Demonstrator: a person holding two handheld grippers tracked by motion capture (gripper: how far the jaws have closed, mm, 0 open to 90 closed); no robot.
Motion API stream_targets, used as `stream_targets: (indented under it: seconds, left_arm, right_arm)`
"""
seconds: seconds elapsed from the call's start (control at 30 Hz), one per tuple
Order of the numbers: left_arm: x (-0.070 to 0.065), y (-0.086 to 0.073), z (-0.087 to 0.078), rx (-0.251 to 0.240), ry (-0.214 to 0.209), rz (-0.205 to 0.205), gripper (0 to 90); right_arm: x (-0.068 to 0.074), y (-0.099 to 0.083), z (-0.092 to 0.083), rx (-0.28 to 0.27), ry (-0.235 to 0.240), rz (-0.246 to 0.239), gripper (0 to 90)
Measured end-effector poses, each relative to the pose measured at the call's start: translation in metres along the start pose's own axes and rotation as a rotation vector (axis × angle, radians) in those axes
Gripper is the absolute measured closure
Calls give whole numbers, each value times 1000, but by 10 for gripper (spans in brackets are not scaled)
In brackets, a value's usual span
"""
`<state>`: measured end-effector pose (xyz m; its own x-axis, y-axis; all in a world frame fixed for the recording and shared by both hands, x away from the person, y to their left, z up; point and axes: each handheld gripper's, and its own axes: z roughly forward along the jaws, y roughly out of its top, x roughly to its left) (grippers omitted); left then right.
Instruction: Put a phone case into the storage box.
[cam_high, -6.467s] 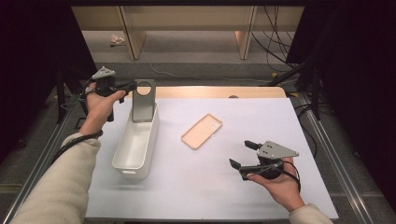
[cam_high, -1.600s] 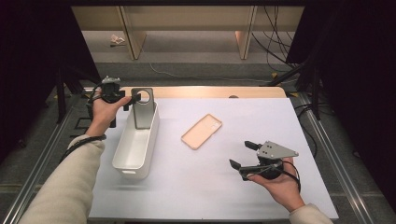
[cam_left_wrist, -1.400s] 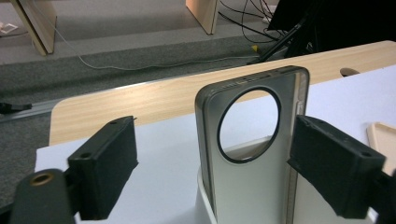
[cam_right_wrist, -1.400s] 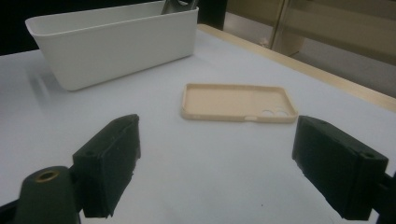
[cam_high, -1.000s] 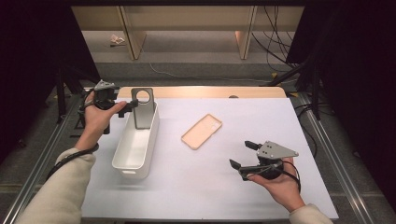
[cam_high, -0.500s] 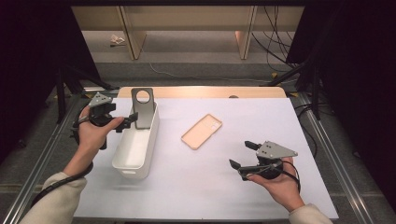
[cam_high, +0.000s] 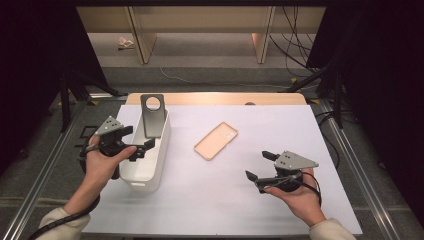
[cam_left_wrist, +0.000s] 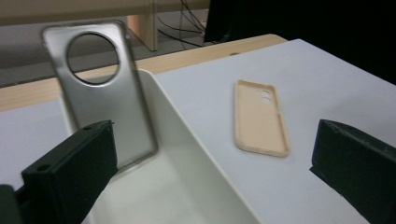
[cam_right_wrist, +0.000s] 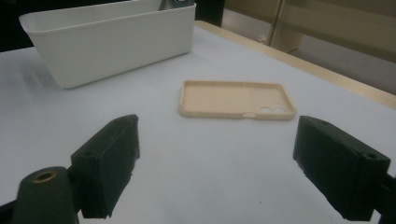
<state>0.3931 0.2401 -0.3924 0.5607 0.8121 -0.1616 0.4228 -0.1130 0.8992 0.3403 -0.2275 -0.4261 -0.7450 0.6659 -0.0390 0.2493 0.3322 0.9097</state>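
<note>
Two phone cases show: a grey case (cam_high: 152, 115) with a round cutout leans upright inside the white bin (cam_high: 159, 165), a beige case (cam_high: 215, 140) lies flat. Both left gripper (cam_high: 134, 143) and right gripper (cam_high: 255, 166) gape empty.

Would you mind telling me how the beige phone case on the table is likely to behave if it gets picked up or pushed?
The beige phone case looks thin and hollow, so probably light and somewhat flexible. Lying flat with its open side up on the smooth white table, it would likely slide rather than tip. Its low rim offers the jaws little to grip.
</note>
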Motion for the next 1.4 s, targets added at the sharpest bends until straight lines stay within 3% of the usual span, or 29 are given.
stream_targets:
  seconds: [0.3, 0.6, 1.03, 1.4]
  left_arm:
    - [-24, -18, -10, 0, -33, 60, 0]
    - [-42, -32, -15, 5, -50, 93, 0]
    - [-49, -46, -30, -14, -48, 135, 0]
    - [-42, -51, -25, -20, -56, 179, 0]
  right_arm:
    - [-1, 0, 1, 5, -4, 0, 156]
    - [-4, -1, 2, 9, -6, 1, 155]
    - [-6, 0, 8, 5, -8, 10, 156]
    - [-6, 3, 13, 2, -1, 8, 156]
